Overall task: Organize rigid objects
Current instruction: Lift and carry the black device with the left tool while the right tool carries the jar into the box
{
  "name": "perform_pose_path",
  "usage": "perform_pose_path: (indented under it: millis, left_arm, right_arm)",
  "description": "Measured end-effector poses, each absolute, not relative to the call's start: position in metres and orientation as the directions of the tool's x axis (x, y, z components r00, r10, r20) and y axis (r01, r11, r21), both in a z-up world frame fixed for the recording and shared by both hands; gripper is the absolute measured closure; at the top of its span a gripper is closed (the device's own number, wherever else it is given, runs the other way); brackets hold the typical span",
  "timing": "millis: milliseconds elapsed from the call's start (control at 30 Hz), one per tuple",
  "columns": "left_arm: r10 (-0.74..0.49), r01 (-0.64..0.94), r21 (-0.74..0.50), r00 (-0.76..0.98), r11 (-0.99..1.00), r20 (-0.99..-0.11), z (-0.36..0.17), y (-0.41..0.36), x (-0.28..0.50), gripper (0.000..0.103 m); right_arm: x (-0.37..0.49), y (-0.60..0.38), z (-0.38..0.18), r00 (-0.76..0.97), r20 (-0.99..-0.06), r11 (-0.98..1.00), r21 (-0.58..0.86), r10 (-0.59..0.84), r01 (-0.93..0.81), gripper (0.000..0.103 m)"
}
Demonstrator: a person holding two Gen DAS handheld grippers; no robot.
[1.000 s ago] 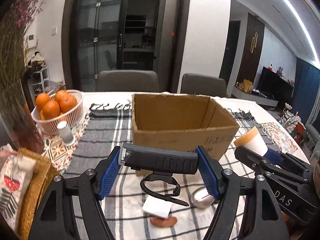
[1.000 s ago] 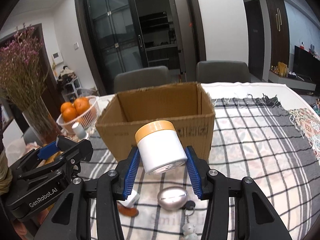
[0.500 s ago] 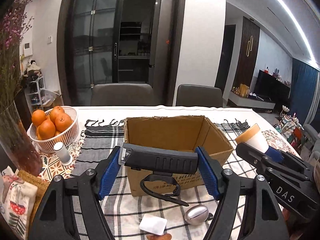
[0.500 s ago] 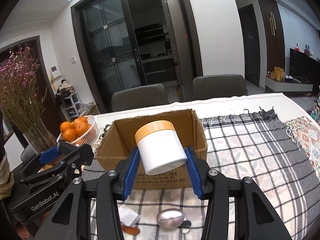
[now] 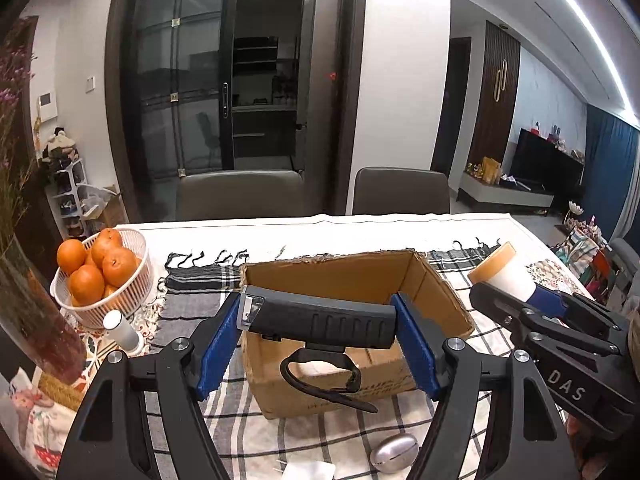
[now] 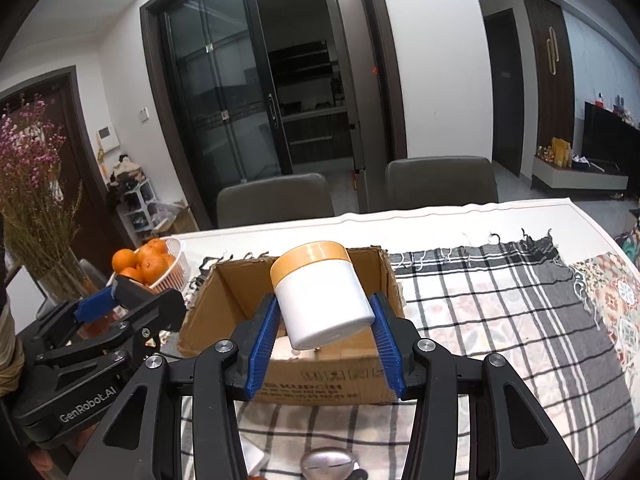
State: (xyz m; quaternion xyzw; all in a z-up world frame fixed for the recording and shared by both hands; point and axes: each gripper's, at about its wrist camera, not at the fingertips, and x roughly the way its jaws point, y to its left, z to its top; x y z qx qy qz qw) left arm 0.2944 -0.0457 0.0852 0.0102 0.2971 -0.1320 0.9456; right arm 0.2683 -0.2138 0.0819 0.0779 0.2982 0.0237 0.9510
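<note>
Both claws have risen and moved forward since the earlier frames, so the cardboard box now sits lower, centre frame. Left claw grips a black flashlight crosswise; right claw clamps a white jar with an orange lid, both hovering over the box's near wall on the desk. Best lower each past the rim before letting go, one at a time.

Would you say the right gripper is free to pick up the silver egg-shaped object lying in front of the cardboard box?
Probably not yet: the right gripper is shut on the white jar, so its jaws are occupied. The silver egg-shaped object itself lies uncovered on the checked cloth.
</note>
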Motion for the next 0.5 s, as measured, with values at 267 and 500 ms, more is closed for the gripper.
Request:
perform_pose_path:
  millis: [267, 500]
  left_arm:
    - [-0.234, 0.264, -0.051, 0.729, 0.963, -0.643, 0.082, -0.055, 0.33, 0.03]
    - [-0.234, 0.251, -0.081, 0.672, 0.965, -0.703, 0.07, -0.056, 0.357, 0.03]
  right_arm:
    - [0.309, -0.226, 0.077, 0.746, -0.657, 0.987, 0.163, 0.108, 0.0, 0.056]
    - [0.343, -0.231, 0.061, 0.657, -0.737, 0.981, 0.193, 0.16, -0.023, 0.056]
